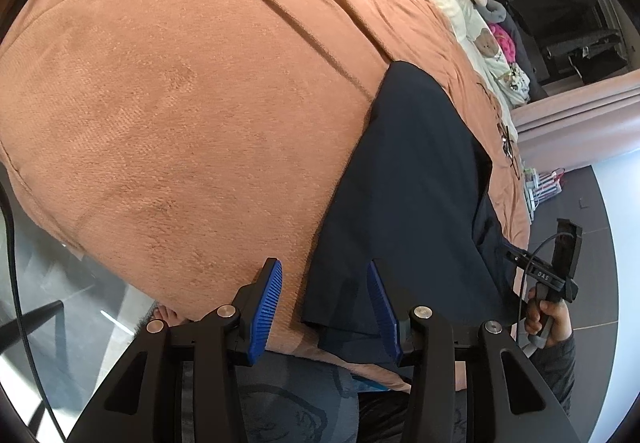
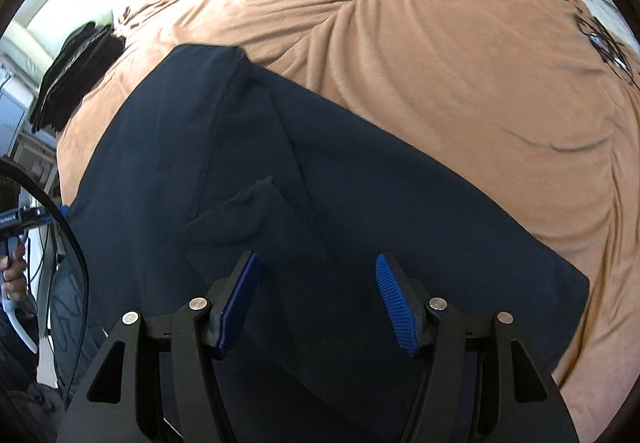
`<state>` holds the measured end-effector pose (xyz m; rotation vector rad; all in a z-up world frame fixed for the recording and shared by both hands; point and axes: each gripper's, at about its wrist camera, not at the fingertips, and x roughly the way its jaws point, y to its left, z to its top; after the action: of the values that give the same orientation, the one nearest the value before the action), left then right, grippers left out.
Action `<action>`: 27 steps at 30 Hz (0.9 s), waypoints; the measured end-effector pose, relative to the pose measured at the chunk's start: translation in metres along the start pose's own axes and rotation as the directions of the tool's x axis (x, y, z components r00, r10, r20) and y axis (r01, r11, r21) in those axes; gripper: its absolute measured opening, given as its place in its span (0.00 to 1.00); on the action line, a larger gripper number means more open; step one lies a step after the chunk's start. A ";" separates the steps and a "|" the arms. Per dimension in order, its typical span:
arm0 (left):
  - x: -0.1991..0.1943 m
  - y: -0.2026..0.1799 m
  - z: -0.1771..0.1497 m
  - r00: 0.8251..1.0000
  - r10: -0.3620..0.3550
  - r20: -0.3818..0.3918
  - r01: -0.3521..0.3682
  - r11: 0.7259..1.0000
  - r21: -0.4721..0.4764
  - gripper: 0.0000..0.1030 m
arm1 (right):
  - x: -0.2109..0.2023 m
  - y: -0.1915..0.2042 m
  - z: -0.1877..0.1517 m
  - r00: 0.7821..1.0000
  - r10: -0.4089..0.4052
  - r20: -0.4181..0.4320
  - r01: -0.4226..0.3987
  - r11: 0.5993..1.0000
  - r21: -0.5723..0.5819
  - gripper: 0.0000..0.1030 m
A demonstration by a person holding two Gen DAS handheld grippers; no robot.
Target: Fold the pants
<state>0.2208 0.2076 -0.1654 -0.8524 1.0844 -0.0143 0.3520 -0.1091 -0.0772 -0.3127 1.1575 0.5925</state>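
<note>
Dark navy pants [image 2: 280,179] lie flat on an orange-brown blanket [image 2: 420,43] on a bed, with a fold and a small pocket flap near the middle. In the left wrist view the pants [image 1: 408,203] stretch away along the blanket's right side. My left gripper [image 1: 326,275] is open and empty, its jaws straddling the near corner of the pants. My right gripper [image 2: 316,267] is open and empty, hovering just above the pants. The right gripper's handle [image 1: 560,275] shows in the left wrist view, held in a hand.
The blanket [image 1: 180,103] covers most of the bed. Soft toys and pillows [image 1: 480,11] lie at the bed's far end. A dark folded garment [image 2: 72,75] sits at the blanket's left edge. Floor [image 1: 592,223] lies to the right of the bed.
</note>
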 end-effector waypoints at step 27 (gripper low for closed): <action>-0.001 -0.014 0.005 1.000 0.007 0.011 -0.007 0.999 0.038 0.45 | -0.081 -0.069 -0.068 0.956 -0.203 0.214 0.094 0.898 0.431 0.00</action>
<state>0.2295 0.2012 -0.1554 -0.8132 1.0743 -0.0246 0.3186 -0.2226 -0.0331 0.0436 0.9705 0.2279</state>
